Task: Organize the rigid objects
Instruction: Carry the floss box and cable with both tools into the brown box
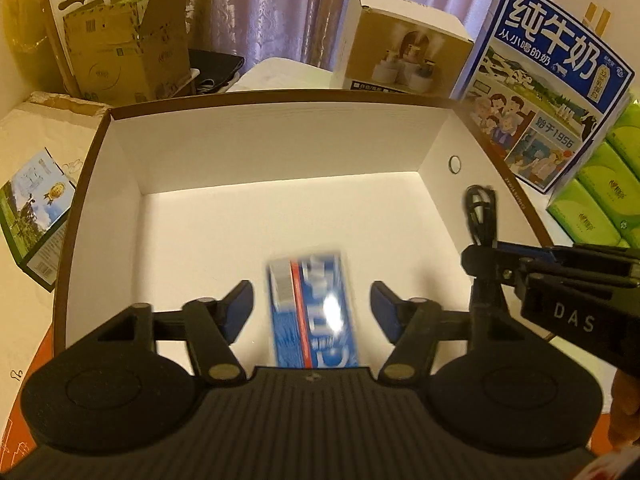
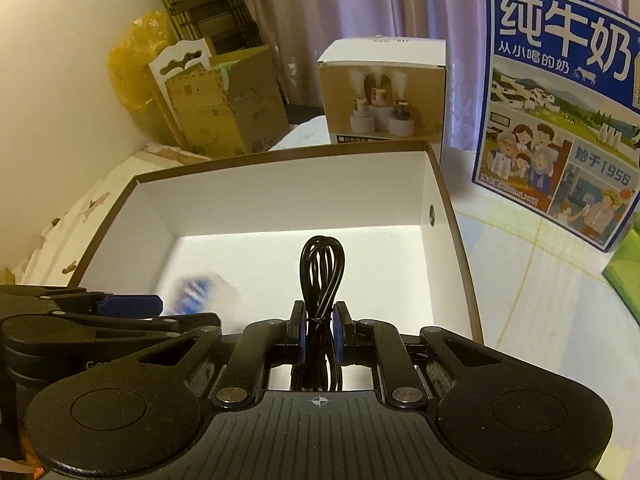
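Left gripper (image 1: 312, 304): jaws spread wide, gripping nothing. Blue toothpaste box (image 1: 310, 312) between them, motion-blurred, over the white floor of the open carton (image 1: 280, 140); contact with that floor can't be judged. Its long axis runs along the fingers, far end toward the carton's back wall.

Right gripper (image 2: 319, 330): jaws clenched on a coiled black cable (image 2: 322, 268), loop end pointing up and forward over the carton, long axis in line with the fingers.

Blue milk carton (image 2: 560, 120) stands upright on the desk, right of the open carton.
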